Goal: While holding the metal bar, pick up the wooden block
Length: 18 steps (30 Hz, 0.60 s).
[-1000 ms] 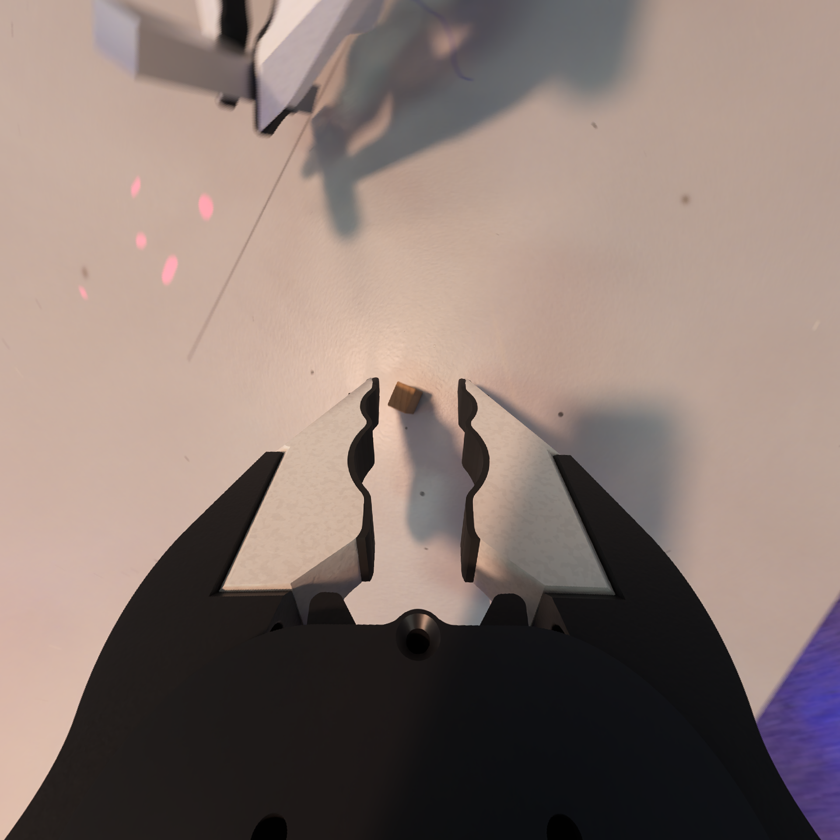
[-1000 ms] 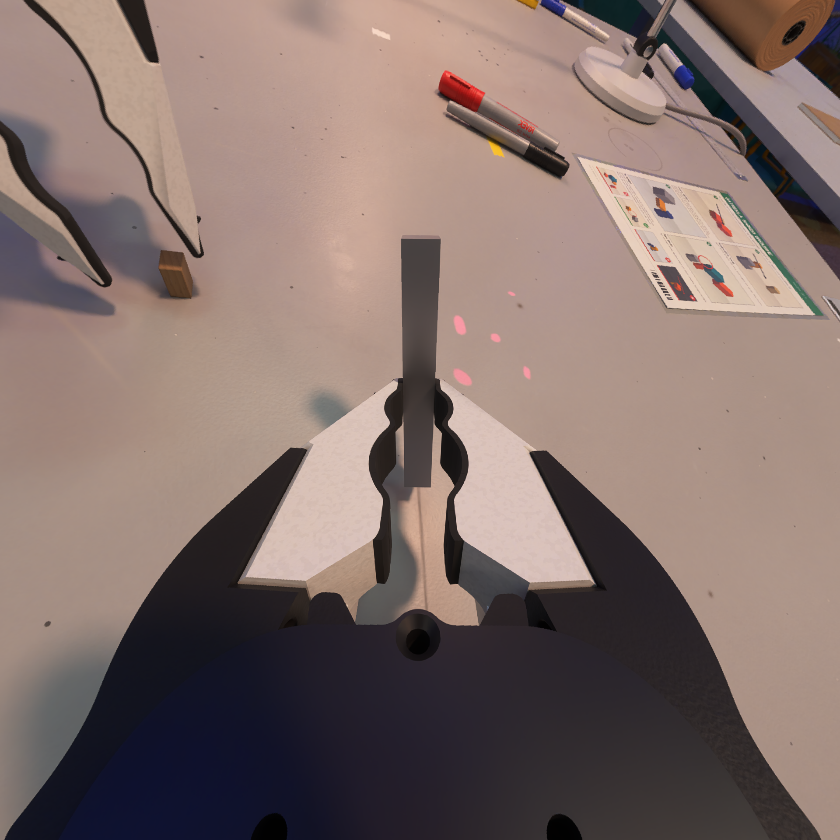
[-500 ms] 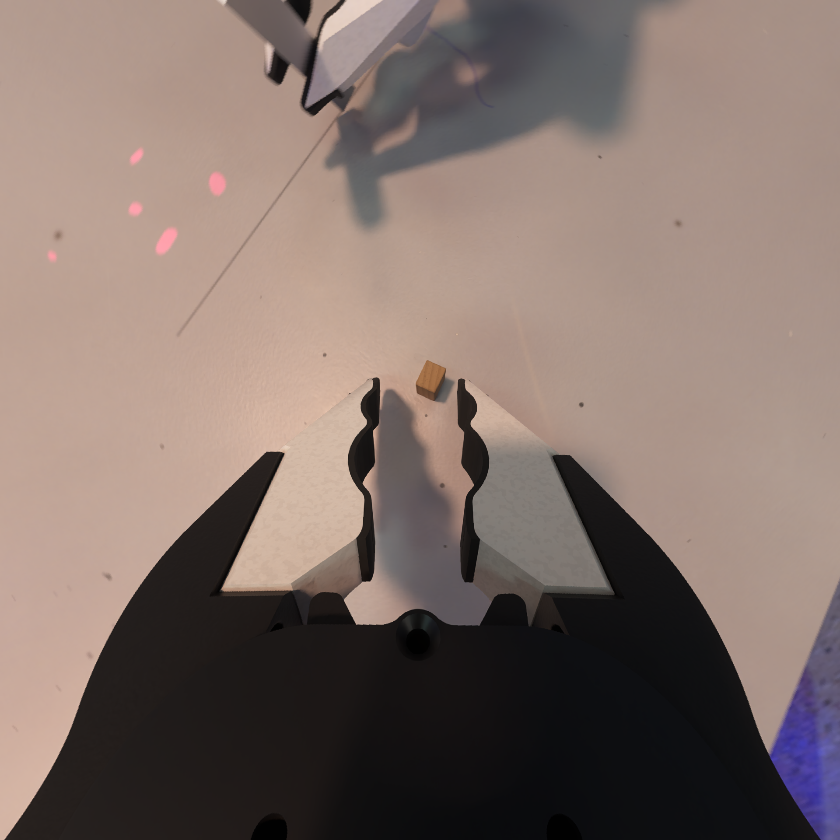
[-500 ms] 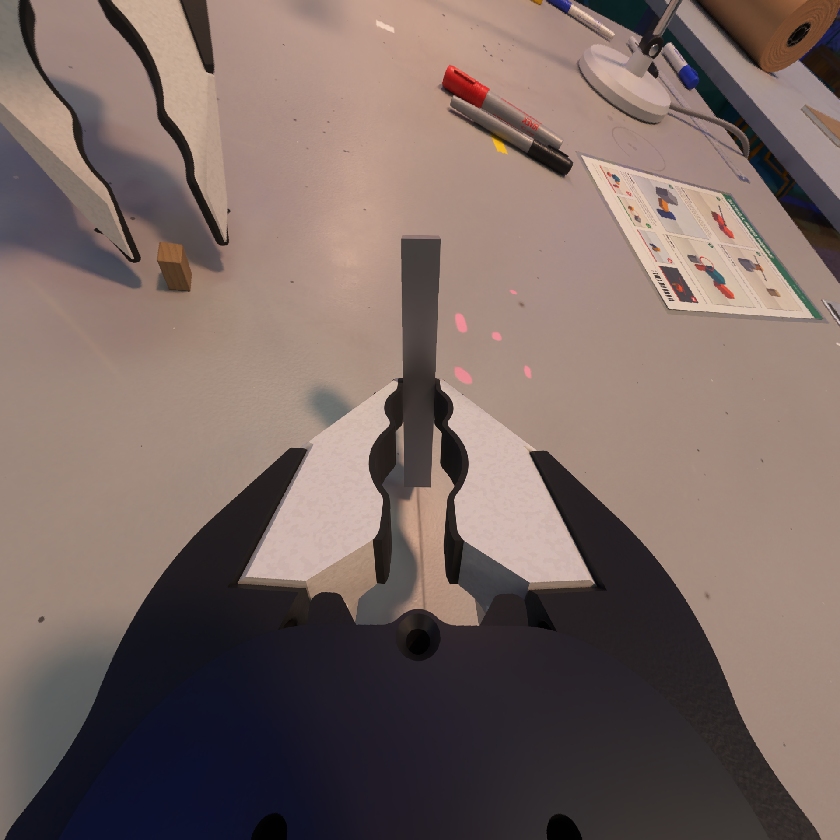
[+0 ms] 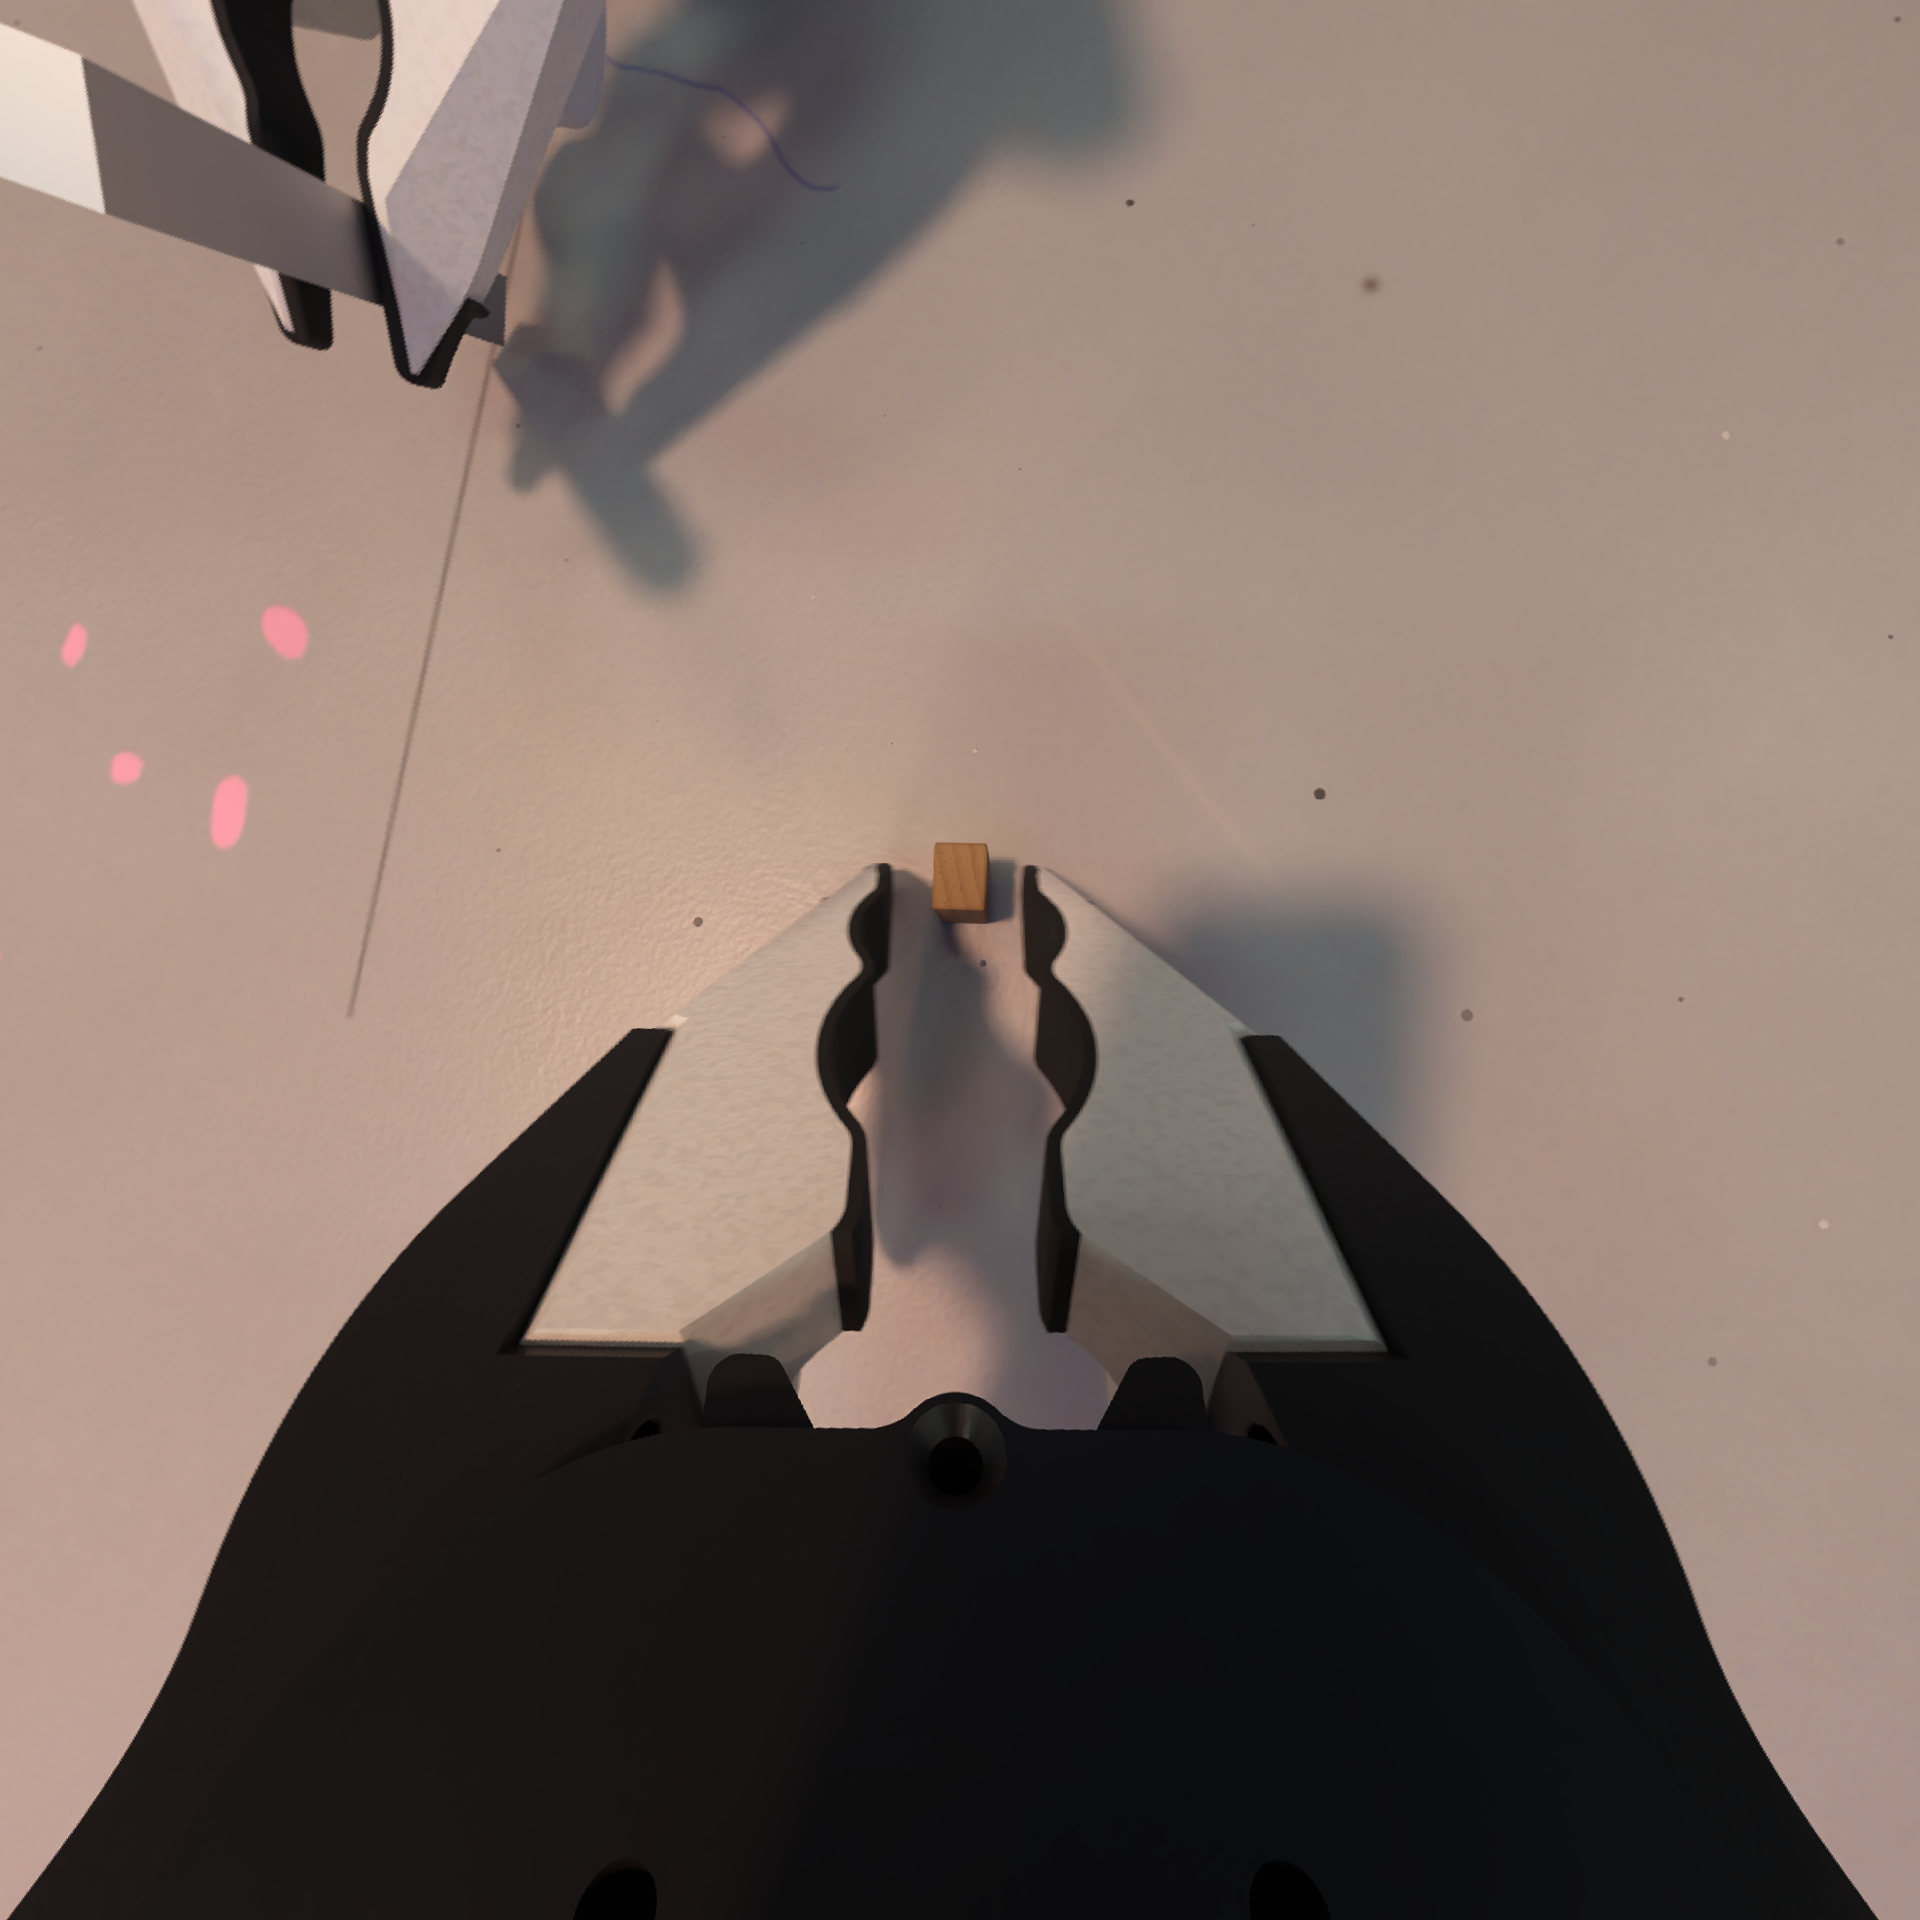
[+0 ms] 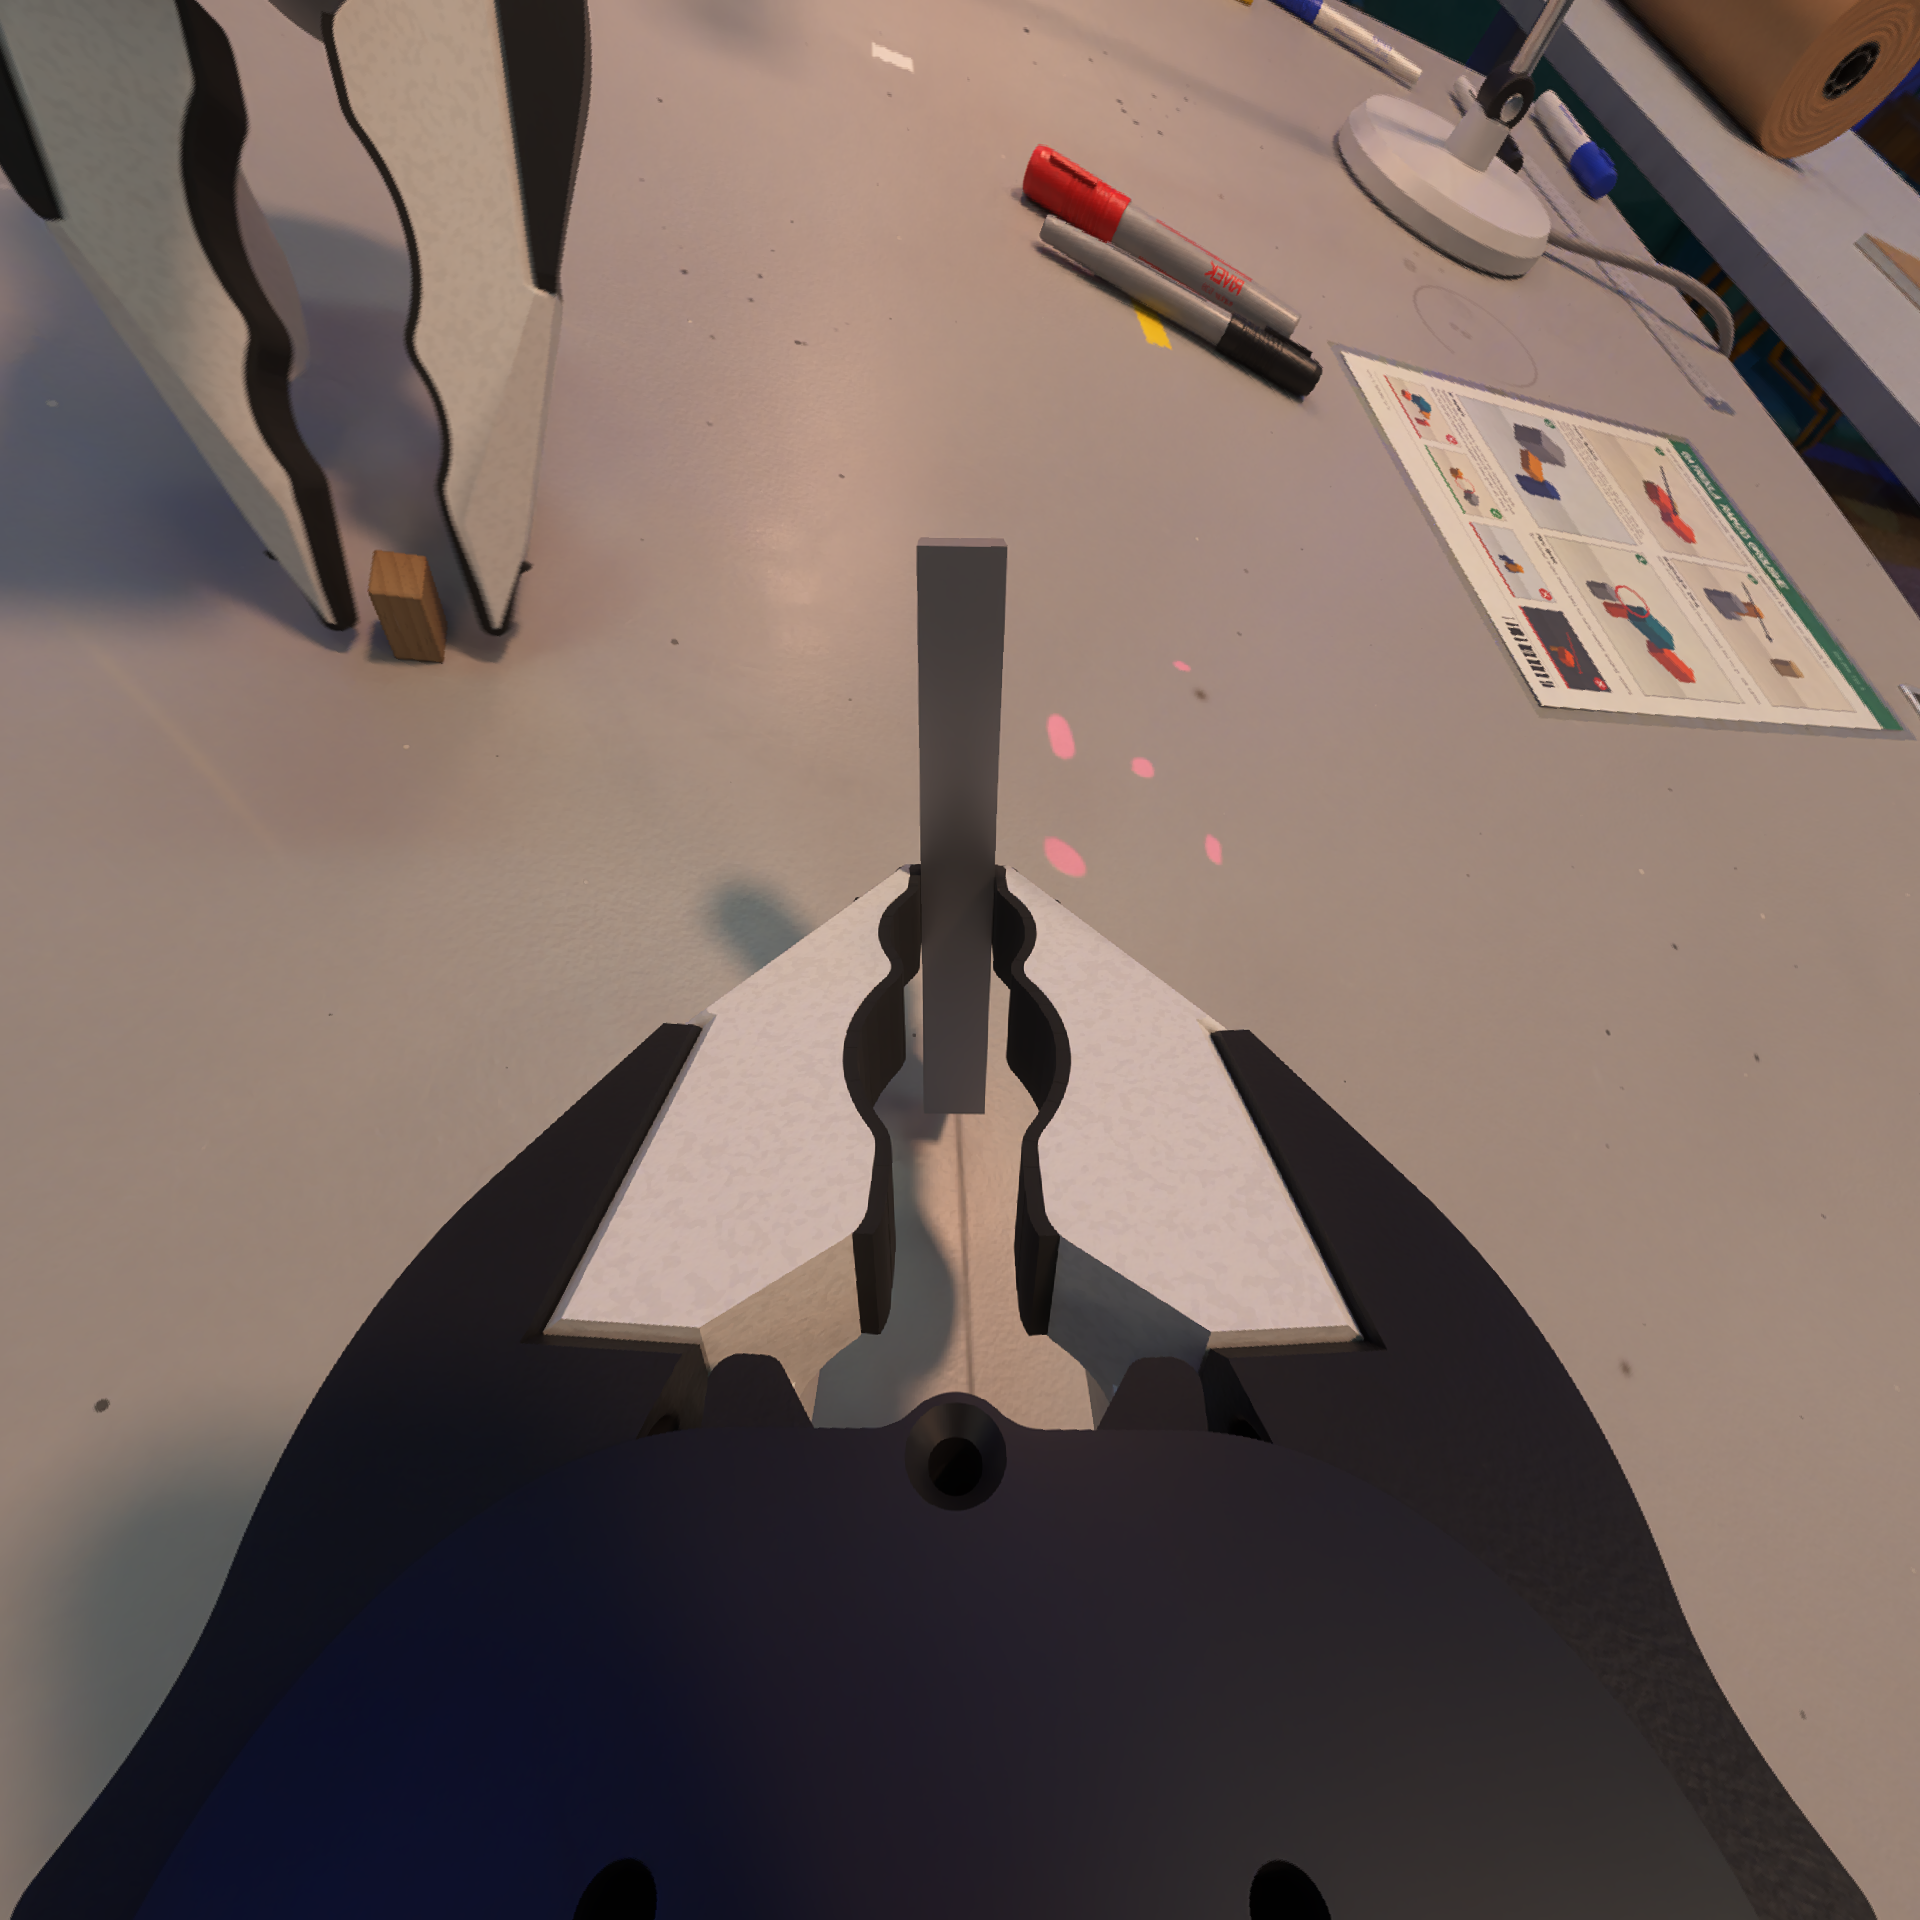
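Note:
A small wooden block (image 5: 958,881) stands upright on the table. My left gripper (image 5: 956,883) is open and points down over it, the block centred between its fingertips with a gap on each side. In the right wrist view the block (image 6: 407,606) stands between the left gripper's two fingertips (image 6: 416,623), which reach down to the table. My right gripper (image 6: 958,878) is shut on a grey metal bar (image 6: 961,727) and holds it above the table. The right gripper (image 5: 364,312) with the bar (image 5: 208,223) also shows at the top left of the left wrist view.
In the right wrist view, a red marker (image 6: 1143,234) and a black marker (image 6: 1184,307) lie at the back. A white lamp base (image 6: 1444,192), a printed sheet (image 6: 1621,551) and a brown paper roll (image 6: 1808,62) are at the right.
My left gripper has shifted so the block, first near its left finger and then ahead of its tips, now sits centred between the fingertips. The right gripper keeps hold of the bar.

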Available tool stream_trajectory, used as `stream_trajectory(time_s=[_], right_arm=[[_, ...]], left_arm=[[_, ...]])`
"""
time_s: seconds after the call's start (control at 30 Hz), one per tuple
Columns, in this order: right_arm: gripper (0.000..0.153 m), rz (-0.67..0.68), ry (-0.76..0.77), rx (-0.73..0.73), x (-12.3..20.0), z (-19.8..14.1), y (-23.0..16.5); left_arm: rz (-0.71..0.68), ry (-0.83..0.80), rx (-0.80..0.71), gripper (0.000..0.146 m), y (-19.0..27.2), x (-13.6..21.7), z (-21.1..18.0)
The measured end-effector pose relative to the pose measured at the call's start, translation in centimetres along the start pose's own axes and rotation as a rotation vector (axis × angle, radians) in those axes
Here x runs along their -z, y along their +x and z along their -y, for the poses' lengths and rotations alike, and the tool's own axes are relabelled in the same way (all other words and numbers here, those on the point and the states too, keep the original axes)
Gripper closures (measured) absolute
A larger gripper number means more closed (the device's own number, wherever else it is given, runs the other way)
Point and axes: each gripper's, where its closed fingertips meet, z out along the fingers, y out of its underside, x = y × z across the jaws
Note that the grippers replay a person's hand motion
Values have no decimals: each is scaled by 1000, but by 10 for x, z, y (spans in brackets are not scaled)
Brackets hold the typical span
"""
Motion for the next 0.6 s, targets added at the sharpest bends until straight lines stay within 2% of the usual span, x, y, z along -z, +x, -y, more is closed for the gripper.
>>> stream_trajectory(time_s=[0.07, 0.23, 0.4, 0.6], right_arm=[[141, 0, 0, 1, 0, 0, 0], [141, -1, -1, 0, 0, 0, 0], [141, -1, -2, 4, 0, 0, 0], [141, -6, -5, 12, 0, 0, -1]], left_arm=[[-18, 2, -10, 137, 0, -1, 1], [-31, -6, -8, 137, 2, 0, 1], [2, 69, 12, 137, 7, 5, 14], [60, -4, -38, 137, 8, -3, 16]])
